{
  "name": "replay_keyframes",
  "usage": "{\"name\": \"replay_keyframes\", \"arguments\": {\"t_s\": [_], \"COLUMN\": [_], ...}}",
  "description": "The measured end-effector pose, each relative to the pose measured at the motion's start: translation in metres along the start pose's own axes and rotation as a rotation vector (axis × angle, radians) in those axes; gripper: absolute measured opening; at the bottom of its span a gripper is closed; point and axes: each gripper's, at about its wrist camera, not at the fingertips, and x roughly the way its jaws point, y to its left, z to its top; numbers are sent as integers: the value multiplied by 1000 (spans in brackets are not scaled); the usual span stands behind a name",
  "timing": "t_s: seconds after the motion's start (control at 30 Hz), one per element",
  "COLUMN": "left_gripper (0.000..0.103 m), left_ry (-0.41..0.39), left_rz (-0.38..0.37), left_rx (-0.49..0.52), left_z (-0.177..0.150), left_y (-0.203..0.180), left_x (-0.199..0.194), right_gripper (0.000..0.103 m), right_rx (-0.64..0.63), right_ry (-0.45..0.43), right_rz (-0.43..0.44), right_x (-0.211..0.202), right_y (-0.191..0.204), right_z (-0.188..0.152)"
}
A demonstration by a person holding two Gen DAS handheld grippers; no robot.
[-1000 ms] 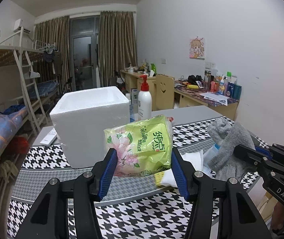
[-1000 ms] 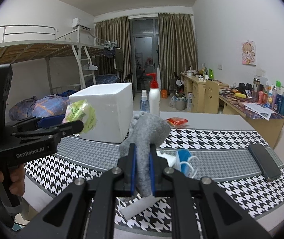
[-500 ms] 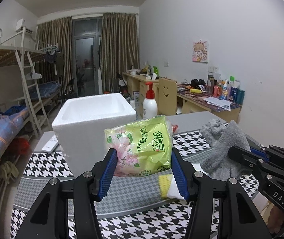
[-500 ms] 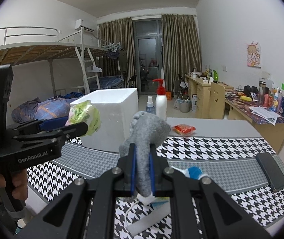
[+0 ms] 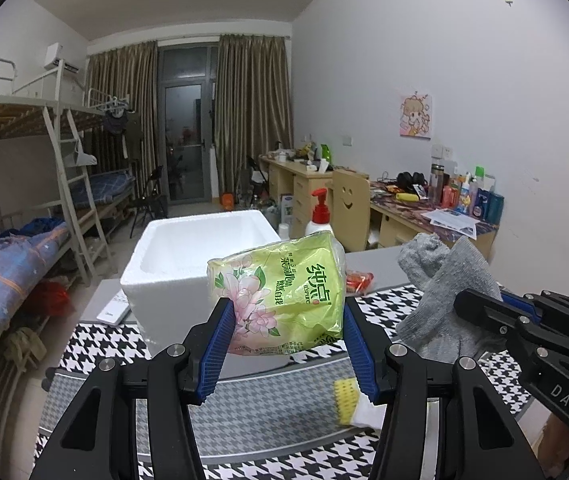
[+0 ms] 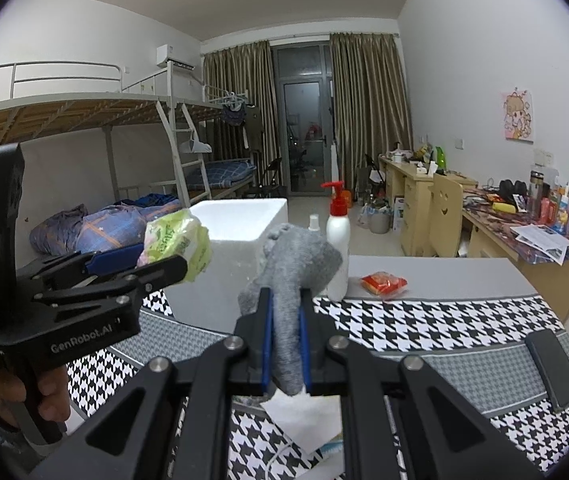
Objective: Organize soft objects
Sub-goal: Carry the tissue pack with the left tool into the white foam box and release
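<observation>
one foam box (image 5: 200,256), one tissue pack (image 5: 284,296), one grey sock (image 6: 296,272), two bottles (image 6: 338,248)

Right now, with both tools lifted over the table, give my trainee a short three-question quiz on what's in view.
1. True or false: the left tool grips a green tissue pack.
2. What does the right tool hold? A) red snack packet B) grey sock C) pump bottle
3. Fill in: behind both held items, on the table, stands an open white ______ box.

Key:
1. True; its blue pads press the pack's two sides.
2. B; the grey sock is pinched between nearly closed pads, while the red snack packet and pump bottle sit on the table.
3. Foam; the foam box shows nothing inside as far as can be seen.
</observation>
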Motion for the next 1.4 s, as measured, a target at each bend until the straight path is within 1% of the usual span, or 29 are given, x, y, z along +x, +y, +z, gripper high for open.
{"name": "replay_keyframes", "arguments": {"t_s": [0.13, 0.27, 0.43, 0.53, 0.83, 1.1, 1.4], "left_gripper": [56, 56, 56, 56, 56, 56, 56], "left_ry": [-3, -7, -1, 0, -31, -41, -40], "left_rz": [9, 18, 28, 20, 34, 51, 70], "left_rx": [2, 4, 8, 3, 8, 5, -1], "left_z": [7, 12, 16, 21, 41, 51, 63], "left_y": [2, 5, 6, 9, 13, 22, 30], "left_x": [4, 7, 11, 13, 14, 22, 37], "right_gripper": [15, 15, 15, 15, 15, 15, 15], "right_rx": [-8, -4, -15, -23, -40, -42, -46], "right_ry": [-10, -5, -12, -15, -51, -48, -60], "right_rz": [3, 24, 19, 26, 47, 43, 27], "right_x": [2, 7, 11, 13, 20, 33, 42], "right_y": [1, 0, 2, 5, 10, 10, 14], "right_z": [9, 18, 27, 32, 50, 65, 75]}}
